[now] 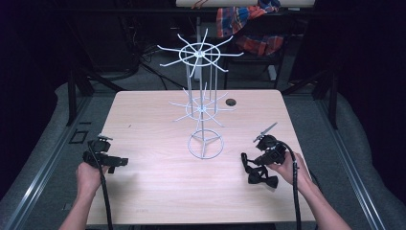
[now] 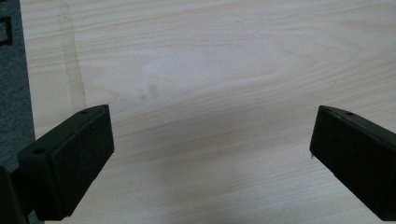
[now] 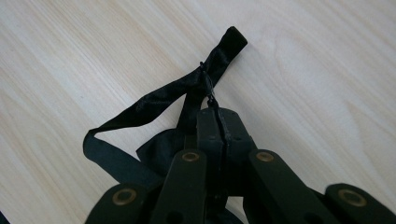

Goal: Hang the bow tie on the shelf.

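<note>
Right hand-held gripper [image 3: 219,122] pinches the bow tie [image 3: 154,116] on the worktop [image 1: 158,191]; left [image 2: 210,158] waits wide. Next, probably lift toward the rack [image 1: 201,108].

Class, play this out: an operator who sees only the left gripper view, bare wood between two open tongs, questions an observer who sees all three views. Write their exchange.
Operator: Is anything standing on the table?
Observer: Yes, a white wire display stand with two tiers of spokes, near the middle of the table.
Operator: What is the other hand doing?
Observer: The right tongs are shut on a black bow tie, pinching its strap.
Operator: Where is that on the table?
Observer: At the near right, with the bow lying on the wood by the person's right hand.
Operator: And where am I?
Observer: Your left tongs are at the near left edge, holding nothing.
</note>
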`<move>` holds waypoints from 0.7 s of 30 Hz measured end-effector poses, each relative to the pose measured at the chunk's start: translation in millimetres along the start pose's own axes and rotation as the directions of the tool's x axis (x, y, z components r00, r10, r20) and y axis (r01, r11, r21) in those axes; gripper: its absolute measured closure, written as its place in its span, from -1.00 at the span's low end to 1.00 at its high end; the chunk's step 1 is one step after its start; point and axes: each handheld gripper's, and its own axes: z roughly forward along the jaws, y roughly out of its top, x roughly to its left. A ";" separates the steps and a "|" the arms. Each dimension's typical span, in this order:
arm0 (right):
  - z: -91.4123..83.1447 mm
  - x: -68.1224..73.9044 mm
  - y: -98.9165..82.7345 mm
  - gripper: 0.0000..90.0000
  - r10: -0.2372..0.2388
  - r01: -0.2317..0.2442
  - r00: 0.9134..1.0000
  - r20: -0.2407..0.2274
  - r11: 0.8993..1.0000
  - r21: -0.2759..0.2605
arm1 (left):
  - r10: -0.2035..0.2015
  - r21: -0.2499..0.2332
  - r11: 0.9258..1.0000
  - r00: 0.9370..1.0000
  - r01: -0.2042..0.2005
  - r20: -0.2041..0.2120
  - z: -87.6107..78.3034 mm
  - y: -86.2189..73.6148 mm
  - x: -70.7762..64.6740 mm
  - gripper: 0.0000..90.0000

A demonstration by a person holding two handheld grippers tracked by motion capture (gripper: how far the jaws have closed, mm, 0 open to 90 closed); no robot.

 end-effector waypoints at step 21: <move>-41.3 9.6 7.7 0.99 -0.023 0.035 0.998 0.063 0.981 -0.193 | -0.005 0.003 1.000 1.000 0.005 -0.006 0.9 -0.6 -0.6 -1.00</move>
